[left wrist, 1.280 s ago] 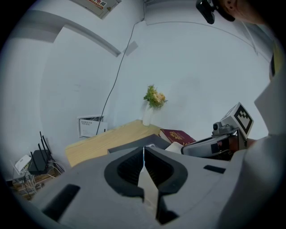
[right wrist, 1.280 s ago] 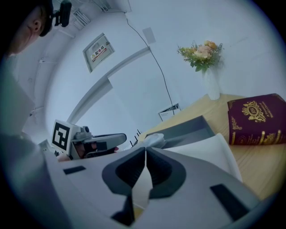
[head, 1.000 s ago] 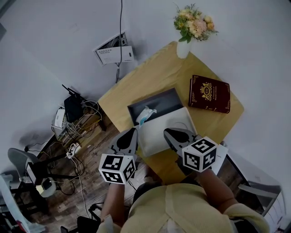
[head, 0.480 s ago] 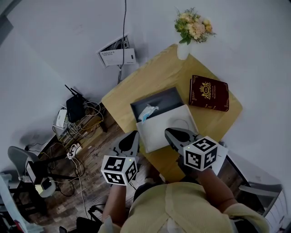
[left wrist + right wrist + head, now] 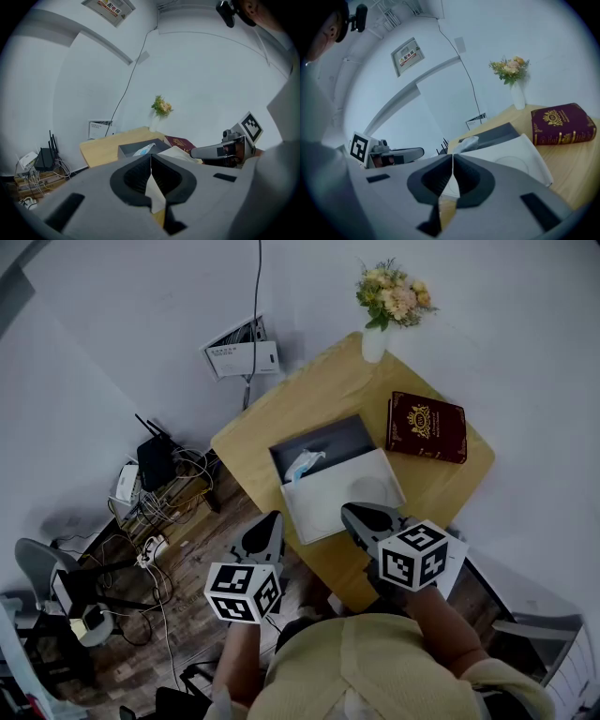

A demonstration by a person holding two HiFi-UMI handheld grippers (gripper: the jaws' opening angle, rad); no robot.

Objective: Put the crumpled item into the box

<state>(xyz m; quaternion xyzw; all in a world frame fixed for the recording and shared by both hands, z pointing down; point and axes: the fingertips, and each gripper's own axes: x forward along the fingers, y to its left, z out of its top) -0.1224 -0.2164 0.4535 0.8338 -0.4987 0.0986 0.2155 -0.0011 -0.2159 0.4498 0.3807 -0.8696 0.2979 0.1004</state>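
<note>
**Crumpled item in the box, both grippers shut and empty**

A crumpled item (image 5: 302,465), white with a touch of blue, is seen lying at the left end of a dark grey box (image 5: 330,439) and standing a little above its rim. The box is set on a wooden table (image 5: 281,409). A white lid (image 5: 342,495) is spread flat against the box's near side, between the box and the two grippers.

The left gripper (image 5: 151,161) is held at the table's near left edge. Its jaws are pressed together and nothing is held between them. The crumpled item is seen ahead of it and apart from it, beyond the lid.

The right gripper (image 5: 452,161) is held over the near edge of the lid. Its jaws are likewise closed on each other and nothing is gripped. The crumpled item lies ahead of it and to its left, well apart, across the lid.

A dark red book (image 5: 427,427) with gold print is laid flat on the table to the right of the box. A white vase (image 5: 374,341) of flowers (image 5: 389,296) is placed at the far corner.
</note>
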